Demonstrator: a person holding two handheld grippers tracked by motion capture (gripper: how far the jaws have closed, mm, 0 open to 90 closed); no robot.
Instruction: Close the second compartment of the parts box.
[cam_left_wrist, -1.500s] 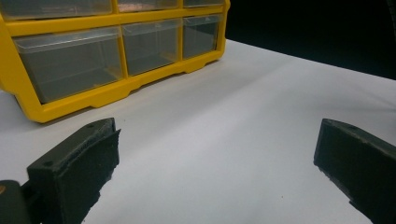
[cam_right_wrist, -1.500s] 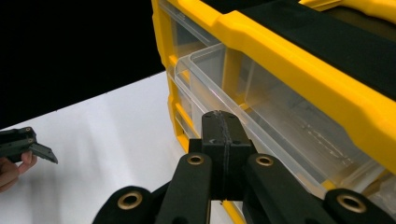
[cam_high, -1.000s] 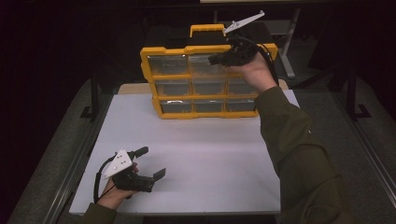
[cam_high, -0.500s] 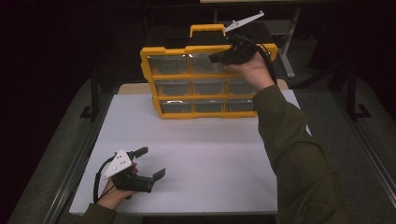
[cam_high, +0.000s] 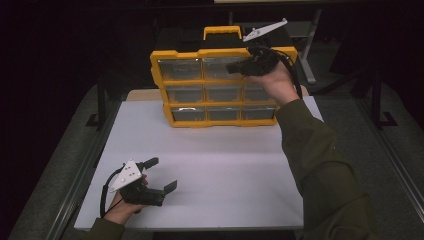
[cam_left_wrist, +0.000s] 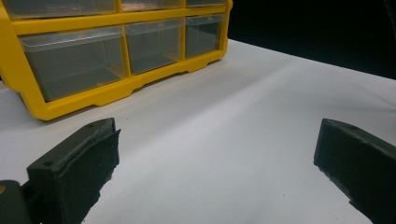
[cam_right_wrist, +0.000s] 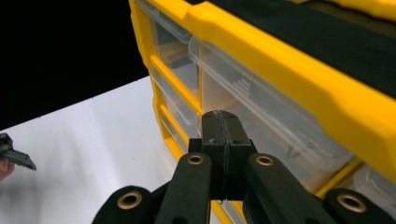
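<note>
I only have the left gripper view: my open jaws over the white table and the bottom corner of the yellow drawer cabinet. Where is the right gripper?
Observer: The right gripper is up at the cabinet's top row of drawers, at the top-right drawer.
Operator: Are its jaws open or shut?
Observer: Shut, pads pressed together with nothing between them, as the right gripper view shows.
Operator: Has it hooked the drawer?
Observer: I cannot tell; its tip sits right at the clear drawer front, and the drawer looks closed.
Operator: And my left gripper?
Observer: The left gripper is open near the table's front-left corner, well apart from the cabinet.
</note>
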